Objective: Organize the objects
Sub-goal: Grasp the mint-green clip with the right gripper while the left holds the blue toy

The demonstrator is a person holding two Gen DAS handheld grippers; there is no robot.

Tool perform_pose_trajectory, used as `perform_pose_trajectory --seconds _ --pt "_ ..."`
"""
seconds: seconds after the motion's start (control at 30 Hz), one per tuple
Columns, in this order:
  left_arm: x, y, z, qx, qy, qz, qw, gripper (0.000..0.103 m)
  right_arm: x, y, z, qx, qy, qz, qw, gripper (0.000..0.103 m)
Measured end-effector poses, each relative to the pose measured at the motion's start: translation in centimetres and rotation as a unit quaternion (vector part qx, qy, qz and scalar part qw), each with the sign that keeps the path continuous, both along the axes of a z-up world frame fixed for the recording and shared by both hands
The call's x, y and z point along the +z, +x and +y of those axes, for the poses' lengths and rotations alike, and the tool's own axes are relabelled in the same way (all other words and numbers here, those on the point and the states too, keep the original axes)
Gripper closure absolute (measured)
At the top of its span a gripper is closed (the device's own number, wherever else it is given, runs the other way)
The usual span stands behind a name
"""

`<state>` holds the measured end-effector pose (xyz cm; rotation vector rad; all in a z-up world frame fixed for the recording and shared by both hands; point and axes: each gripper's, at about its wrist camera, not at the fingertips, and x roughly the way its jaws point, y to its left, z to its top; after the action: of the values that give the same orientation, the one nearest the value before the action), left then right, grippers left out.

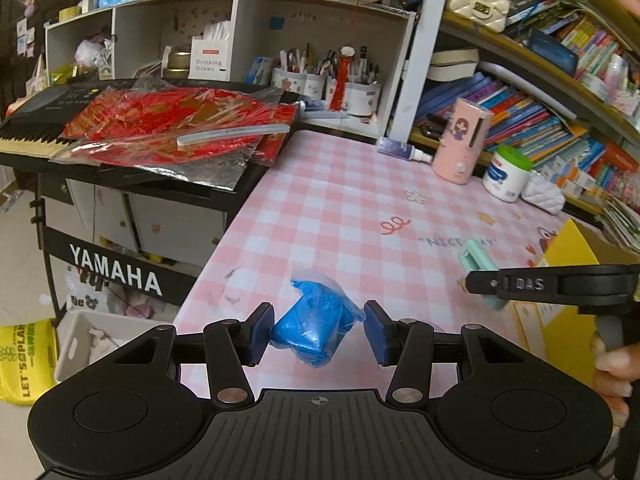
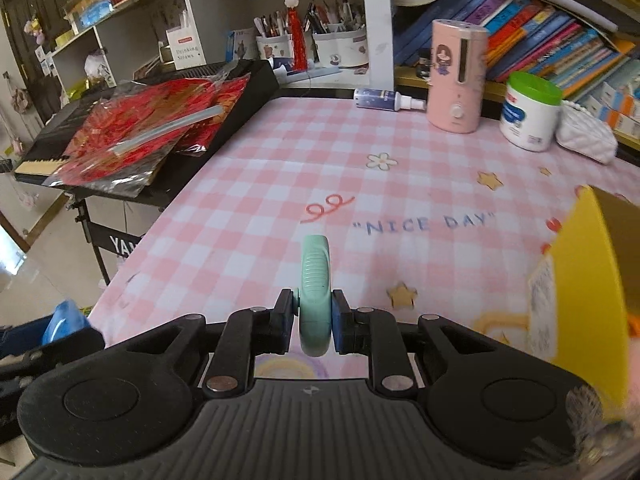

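A crumpled blue plastic packet [image 1: 316,320] hangs above the pink checked tablecloth [image 1: 340,208], with my left gripper [image 1: 319,330] shut on it, pads pressing its two sides. A mint-green ribbed plastic item [image 2: 316,272] stands on edge between the pads of my right gripper [image 2: 315,320], which is shut on it above the cloth. In the left wrist view the right gripper's finger [image 1: 488,282] reaches in from the right with the mint item [image 1: 478,254] at its tip. The blue packet [image 2: 64,320] shows at the right wrist view's lower left edge.
A yellow box [image 2: 580,280] stands open at the right. A pink humidifier [image 2: 456,76], a green-lidded white jar [image 2: 530,116], a spray bottle [image 2: 384,100] and a white pouch [image 2: 586,136] line the table's far edge. A keyboard with red packets [image 1: 160,128] borders the left.
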<state>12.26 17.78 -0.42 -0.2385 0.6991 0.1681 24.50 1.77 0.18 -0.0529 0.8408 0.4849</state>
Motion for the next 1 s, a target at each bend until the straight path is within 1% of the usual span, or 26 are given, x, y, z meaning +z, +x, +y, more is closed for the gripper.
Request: perform_pose_trajectory --seconds 0.13,0.43,0.7,1.0 --pt "0.1 -2.1 0.0 -0.01 -0.003 -0.002 0.9999 0.056 0.6 -3.5 -1.0 -0.008 0.002 0.002 1.0 0.085" --pt "0.1 -7.1 -0.4 -0.036 -0.005 0.002 0.9993 0.056 0.6 -10.8 -2.4 -0.026 -0.007 0.001 1.0 0.085" --pt "-0.1 -10.8 -1.4 -0.066 -0.001 0.008 0.9978 0.056 0.1 -15.9 -3.8 -0.052 -0.004 0.005 0.999 0.085" --pt "-0.7 -14.2 -3.0 -0.11 0.01 0.022 0.9937 0.056 -1.1 -20.8 -5.7 -0.086 -0.001 0.02 0.996 0.085"
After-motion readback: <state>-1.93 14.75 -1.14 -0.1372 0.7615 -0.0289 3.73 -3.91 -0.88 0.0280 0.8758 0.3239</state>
